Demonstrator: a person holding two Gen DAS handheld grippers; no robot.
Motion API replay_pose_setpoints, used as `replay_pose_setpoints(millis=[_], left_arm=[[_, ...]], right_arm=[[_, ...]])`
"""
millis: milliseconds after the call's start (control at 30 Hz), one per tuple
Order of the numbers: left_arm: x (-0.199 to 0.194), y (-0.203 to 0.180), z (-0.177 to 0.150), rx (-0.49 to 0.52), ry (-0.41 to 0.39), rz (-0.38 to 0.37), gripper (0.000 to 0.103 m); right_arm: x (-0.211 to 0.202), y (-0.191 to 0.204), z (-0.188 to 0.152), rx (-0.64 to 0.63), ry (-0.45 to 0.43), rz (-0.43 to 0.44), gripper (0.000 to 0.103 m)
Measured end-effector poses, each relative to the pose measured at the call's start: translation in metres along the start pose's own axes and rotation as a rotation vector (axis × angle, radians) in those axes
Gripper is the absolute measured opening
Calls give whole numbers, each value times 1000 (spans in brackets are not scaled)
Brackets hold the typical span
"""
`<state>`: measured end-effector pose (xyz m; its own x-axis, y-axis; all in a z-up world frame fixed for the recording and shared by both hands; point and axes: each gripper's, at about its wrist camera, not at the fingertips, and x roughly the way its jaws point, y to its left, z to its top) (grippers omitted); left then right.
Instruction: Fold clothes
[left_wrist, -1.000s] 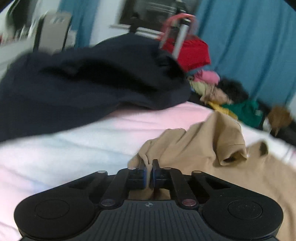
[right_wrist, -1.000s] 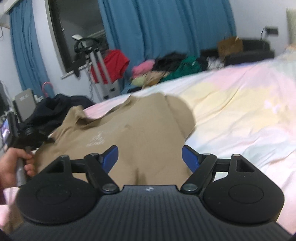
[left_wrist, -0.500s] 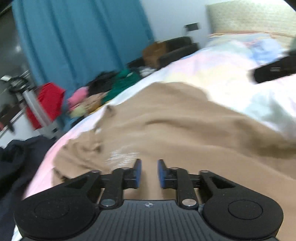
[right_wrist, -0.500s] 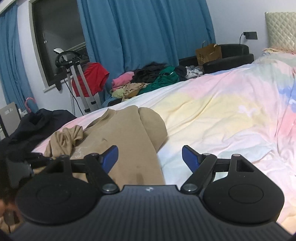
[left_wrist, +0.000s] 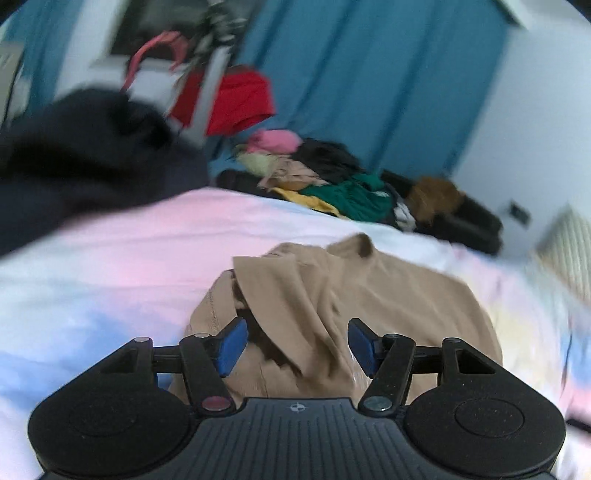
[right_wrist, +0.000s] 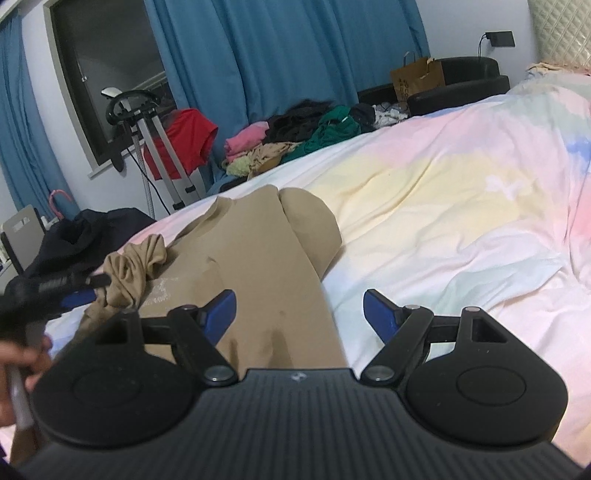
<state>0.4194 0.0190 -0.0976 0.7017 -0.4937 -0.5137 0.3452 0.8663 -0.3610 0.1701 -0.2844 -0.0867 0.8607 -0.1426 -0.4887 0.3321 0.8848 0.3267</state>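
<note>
Sleeve work is the step in hand, by my judgement: one tan T-shirt lies lengthwise on the bed, its right sleeve already tucked over the body, its left sleeve bunched in a crumpled knot at the near-left edge. The left hand-held gripper has just been opening and now stands released, blue pads apart with the bunched fabric below and between them but not pinched; in the right wrist view it shows blurred just beside that knot. The right hand-held gripper is also released, hovering over the shirt's lower body and its right edge, holding nothing. To do this well, the left one would best take a single layer at the sleeve's hem, draw it out flat, then lay it across the chest so both sides match, while the right one steadies the hem against sliding. Counted: one shirt on the bed, two grippers, one dark garment heap off the bed's far-left corner, and one mixed pile of clothes by the blue curtains.
</note>
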Motion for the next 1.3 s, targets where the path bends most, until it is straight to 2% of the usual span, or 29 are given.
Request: replay_pose_setpoints(millis=[33,100,133,167,200,267,367,400,567,633,667,700,733,767,833,900,1000,1067,1200,1233,1300], left_arm=[[4,1,2,-16,11,-9,61],[13,4,7,-48,33,-27,48],[15,5,9,-51,39,-24,22],[16,5,11,-47,44,-16,8],[17,6,14,-42,48,-7,8],[3,10,26,-14,3,5,7],[-20,33,53,-107,-24,25,7],[-28,42,61,-105,-37,74,7],[-66,85,100,8,-113,423,10],[-63,104,104,50,-88,621,14],[-64,115,103,41,-80,678,15],[-69,126,99,11,-91,684,16],[-76,135,93,-33,-107,663,24],[-83,143,86,-81,-122,636,39],[-98,157,72,-169,-135,579,50],[-113,163,54,-244,-114,511,51],[-136,170,27,-358,-89,383,62],[-139,174,14,-454,-80,341,71],[-141,181,-12,-655,-63,271,73],[-140,181,-13,-672,-67,254,72],[-138,180,-11,-671,-84,221,62]], right_arm=[[2,0,-1,-1,5,-1,77],[5,2,-2,-6,16,0,77],[6,3,-3,-10,21,2,77],[7,4,-4,-14,25,5,77],[8,5,-5,-19,29,7,77],[9,6,-6,-23,37,7,77],[11,7,-8,-25,46,7,77],[12,7,-8,-25,47,7,77],[14,9,-9,-36,53,7,77],[14,10,-10,-44,52,4,77],[14,10,-10,-47,52,2,77],[13,11,-10,-51,51,0,77],[13,11,-11,-54,50,-2,77],[13,11,-11,-57,49,-4,77],[14,11,-10,-59,48,-6,77],[14,12,-10,-60,50,-4,77],[14,14,-12,-62,58,6,77],[14,15,-13,-68,58,9,77],[13,18,-13,-78,61,9,77],[12,17,-13,-78,61,9,77],[12,17,-13,-81,61,9,77]])
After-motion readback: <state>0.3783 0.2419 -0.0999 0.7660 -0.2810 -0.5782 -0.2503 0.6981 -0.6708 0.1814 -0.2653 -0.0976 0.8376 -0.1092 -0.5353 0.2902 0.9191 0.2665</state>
